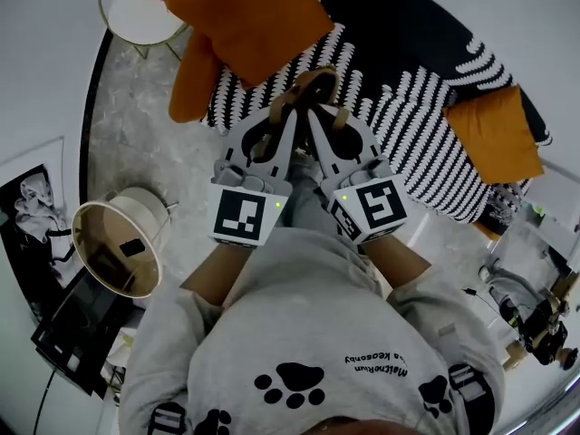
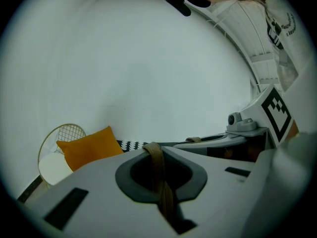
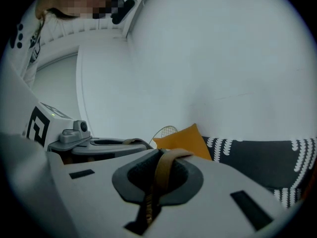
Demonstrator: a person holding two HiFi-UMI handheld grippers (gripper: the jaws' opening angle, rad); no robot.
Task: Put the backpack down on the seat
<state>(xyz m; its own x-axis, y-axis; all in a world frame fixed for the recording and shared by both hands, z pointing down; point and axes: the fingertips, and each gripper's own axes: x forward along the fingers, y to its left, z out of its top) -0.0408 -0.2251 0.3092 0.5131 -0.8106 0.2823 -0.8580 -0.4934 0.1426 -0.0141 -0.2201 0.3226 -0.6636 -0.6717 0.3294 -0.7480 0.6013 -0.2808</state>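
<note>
The person wears a grey sweatshirt (image 1: 304, 311) (black paw prints (image 1: 294, 383)).

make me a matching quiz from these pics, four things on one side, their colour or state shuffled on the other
1 brown strap
2 cushion
3 seat
4 side table

a orange
b round white top
c black with white pattern
d clamped by left gripper and right gripper

Pairs: 1-d, 2-a, 3-c, 4-b

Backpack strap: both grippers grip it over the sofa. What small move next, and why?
Probably lower the left gripper and right gripper together toward the patterned seat: each is shut on the tan strap above it, so opening now would likely drop it.
</note>
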